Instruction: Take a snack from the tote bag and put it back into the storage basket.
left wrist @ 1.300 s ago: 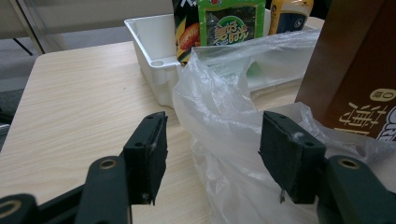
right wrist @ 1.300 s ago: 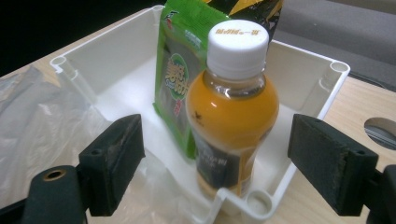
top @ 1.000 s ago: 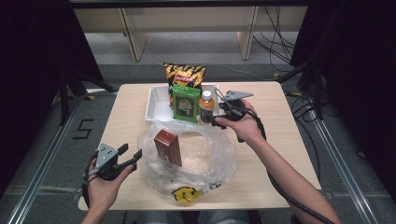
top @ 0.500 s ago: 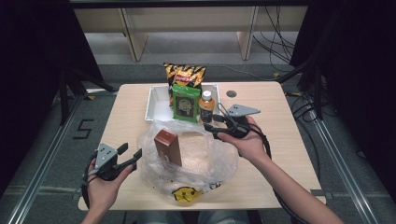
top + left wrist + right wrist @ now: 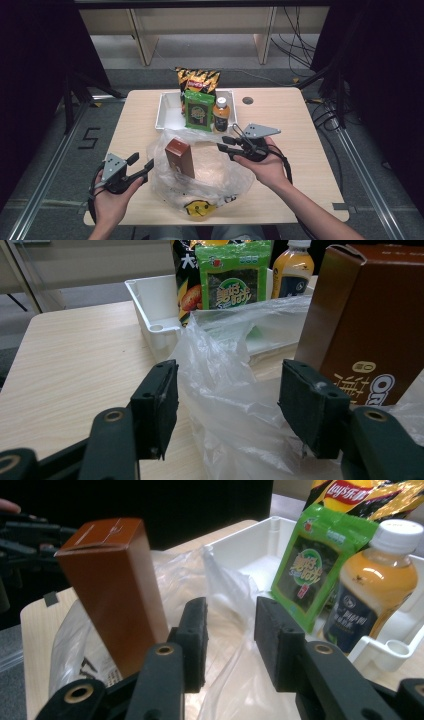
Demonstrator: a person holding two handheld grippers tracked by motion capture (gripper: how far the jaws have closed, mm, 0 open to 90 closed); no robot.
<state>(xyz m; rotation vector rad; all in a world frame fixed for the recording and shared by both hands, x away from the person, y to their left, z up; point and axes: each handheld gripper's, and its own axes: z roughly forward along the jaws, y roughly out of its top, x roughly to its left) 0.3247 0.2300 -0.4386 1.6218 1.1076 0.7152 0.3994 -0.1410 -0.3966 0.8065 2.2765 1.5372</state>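
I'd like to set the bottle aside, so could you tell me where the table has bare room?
Bare wood lies right of the white tray around the round hole, and left of the plastic bag. The middle is crowded by bag and brown box.

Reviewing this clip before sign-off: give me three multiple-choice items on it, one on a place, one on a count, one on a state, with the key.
1. Where does the brown box stand?
A. inside the clear plastic bag
B. in the white tray
C. on bare table

2. How many items stand in the tray?
A. one
B. three
C. five

3. How are the right gripper jaws?
A. clamped on the bottle
B. apart, bag film between them
C. holding the box

Key: A, the bag surrounds the box; B, chips bag, green packet, orange bottle; B, gap shows between the pads, which have just been closing.
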